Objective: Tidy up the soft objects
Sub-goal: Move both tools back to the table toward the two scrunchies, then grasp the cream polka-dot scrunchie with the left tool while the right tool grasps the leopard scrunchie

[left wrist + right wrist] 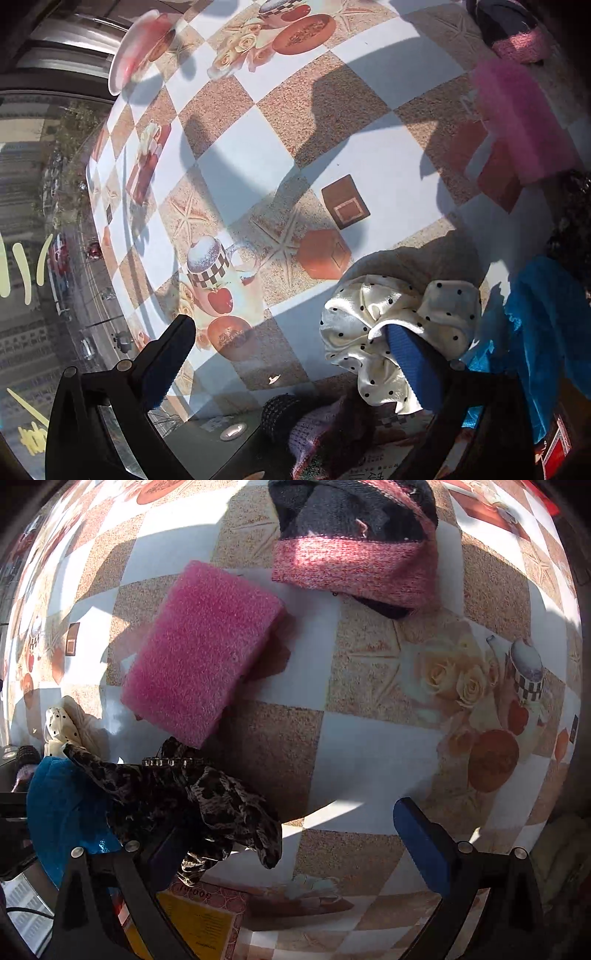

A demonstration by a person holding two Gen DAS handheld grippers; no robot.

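My left gripper [295,354] is open; its right finger pokes through a cream polka-dot scrunchie [388,332], which hangs on that finger. My right gripper [288,834] is open; a leopard-print scrunchie [199,797] is draped over its left finger. A blue soft cloth [62,808] lies at the left, also in the left wrist view [546,325]. A pink sponge [203,650] lies on the checkered tablecloth [369,753], also in the left wrist view [524,122]. A pink and dark knitted piece [354,550] lies beyond it.
A knitted purple and dark item [317,432] lies at the table's near edge. A white plate [144,48] stands at the far left edge of the table. A yellow printed box [199,923] sits below the right gripper. A window with a street view is at the left.
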